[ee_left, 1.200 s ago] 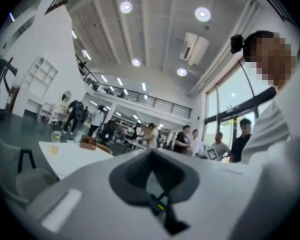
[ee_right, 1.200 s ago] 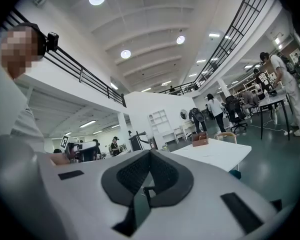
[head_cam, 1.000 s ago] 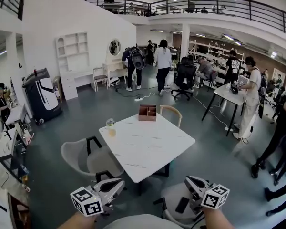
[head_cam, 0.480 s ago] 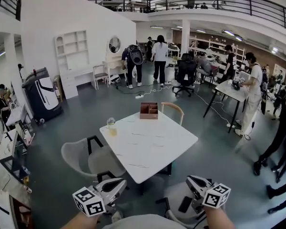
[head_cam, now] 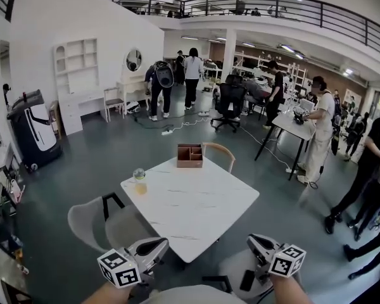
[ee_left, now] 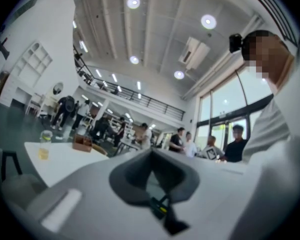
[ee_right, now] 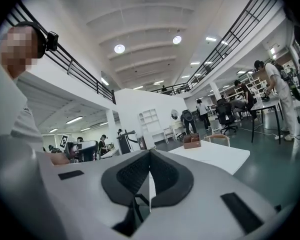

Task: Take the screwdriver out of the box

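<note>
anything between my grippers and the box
Nothing visible: only bare table lies before the box at its far edge; the glass stands aside at the left edge. The screwdriver itself can't be seen.

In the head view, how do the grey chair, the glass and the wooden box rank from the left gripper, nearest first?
1. The grey chair, close by the left gripper, left of the table.
2. The glass, at the table's left corner.
3. The wooden box, at the table's far corner.
</note>
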`<state>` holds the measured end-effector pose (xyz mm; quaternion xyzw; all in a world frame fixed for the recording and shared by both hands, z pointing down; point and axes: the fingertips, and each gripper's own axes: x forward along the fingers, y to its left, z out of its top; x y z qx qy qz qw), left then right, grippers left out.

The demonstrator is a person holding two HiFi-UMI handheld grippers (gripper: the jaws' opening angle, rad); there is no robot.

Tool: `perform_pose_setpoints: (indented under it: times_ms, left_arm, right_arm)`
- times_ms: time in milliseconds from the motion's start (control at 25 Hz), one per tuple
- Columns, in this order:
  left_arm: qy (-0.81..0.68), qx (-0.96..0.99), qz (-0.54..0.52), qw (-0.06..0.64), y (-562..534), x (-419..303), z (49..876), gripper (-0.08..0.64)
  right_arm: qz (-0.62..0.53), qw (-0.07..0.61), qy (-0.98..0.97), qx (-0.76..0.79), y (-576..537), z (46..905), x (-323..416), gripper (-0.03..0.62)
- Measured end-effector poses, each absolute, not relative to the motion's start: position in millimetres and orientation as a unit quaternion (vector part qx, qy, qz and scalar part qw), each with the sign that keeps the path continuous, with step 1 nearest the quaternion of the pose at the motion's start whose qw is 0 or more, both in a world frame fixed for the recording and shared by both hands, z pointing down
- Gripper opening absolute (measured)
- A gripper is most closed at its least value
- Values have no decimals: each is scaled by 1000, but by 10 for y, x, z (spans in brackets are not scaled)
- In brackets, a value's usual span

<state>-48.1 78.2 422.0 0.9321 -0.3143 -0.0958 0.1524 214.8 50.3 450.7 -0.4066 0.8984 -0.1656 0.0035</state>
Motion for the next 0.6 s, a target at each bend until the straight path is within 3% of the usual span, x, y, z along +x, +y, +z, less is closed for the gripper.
perform_pose_setpoints:
  times_ms: [600]
  left_arm:
    - [-270, 947, -93, 146, -510, -1740, 4055, 5]
  right_arm:
    - [-164, -11, 880, -445, -578, 4319, 890, 8]
